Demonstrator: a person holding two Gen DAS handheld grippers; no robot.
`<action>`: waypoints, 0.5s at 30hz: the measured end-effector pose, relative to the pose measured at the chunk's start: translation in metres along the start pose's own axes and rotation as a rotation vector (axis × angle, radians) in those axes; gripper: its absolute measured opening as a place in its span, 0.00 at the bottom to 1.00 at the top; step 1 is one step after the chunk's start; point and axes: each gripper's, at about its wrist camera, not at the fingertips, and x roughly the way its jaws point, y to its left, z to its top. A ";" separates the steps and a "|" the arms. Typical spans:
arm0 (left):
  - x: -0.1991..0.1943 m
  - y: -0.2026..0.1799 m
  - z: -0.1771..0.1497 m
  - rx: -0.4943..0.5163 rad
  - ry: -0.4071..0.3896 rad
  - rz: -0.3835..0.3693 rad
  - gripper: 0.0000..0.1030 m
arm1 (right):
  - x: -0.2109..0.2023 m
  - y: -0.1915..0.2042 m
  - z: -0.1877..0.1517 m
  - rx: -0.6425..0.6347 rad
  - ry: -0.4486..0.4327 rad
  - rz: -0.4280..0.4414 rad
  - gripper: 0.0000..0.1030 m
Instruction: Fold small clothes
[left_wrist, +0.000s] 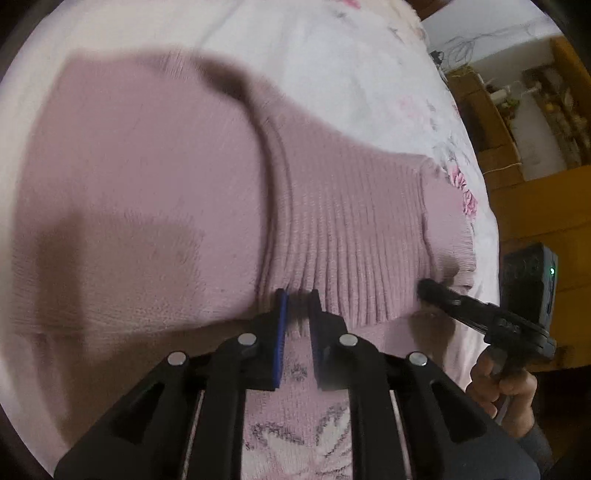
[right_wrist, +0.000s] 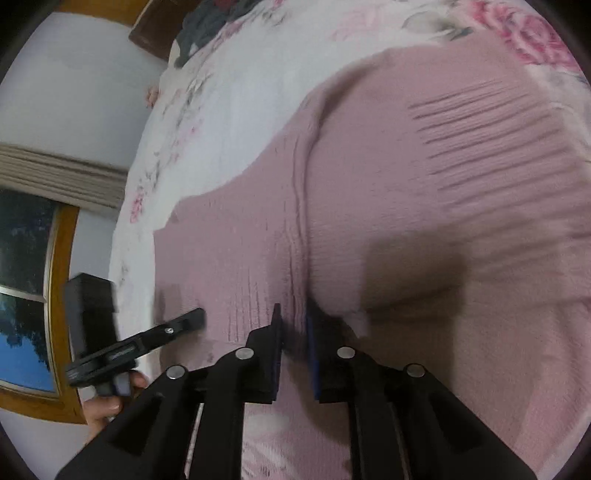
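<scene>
A pink knit sweater (left_wrist: 147, 166) lies spread on a floral bedsheet (left_wrist: 332, 55), one part folded over with a ribbed band (left_wrist: 351, 229) facing me. My left gripper (left_wrist: 297, 299) is shut on the near edge of that ribbed band, with fabric pinched between its blue pads. In the same view my right gripper (left_wrist: 424, 290) grips the band's right corner. In the right wrist view the sweater (right_wrist: 406, 184) fills the frame. There my right gripper (right_wrist: 293, 314) is shut on the near edge beside a seam, and my left gripper (right_wrist: 197, 317) holds the edge further left.
Yellow wooden furniture (left_wrist: 535, 206) stands beyond the bed's right side. A window (right_wrist: 26, 295) and a white wall lie past the other side. Dark clothes (right_wrist: 207, 22) are heaped at the bed's far end. A person's hand (left_wrist: 506, 387) holds the right gripper's handle.
</scene>
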 end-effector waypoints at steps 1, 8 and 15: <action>-0.003 0.001 0.000 -0.002 0.000 -0.004 0.10 | -0.010 0.000 -0.002 -0.007 -0.022 -0.016 0.17; -0.018 0.001 -0.016 0.005 -0.002 0.002 0.23 | -0.022 -0.001 -0.011 0.003 -0.042 0.087 0.38; -0.089 0.008 -0.077 -0.043 -0.066 -0.012 0.78 | -0.027 -0.018 -0.035 0.051 0.033 0.048 0.44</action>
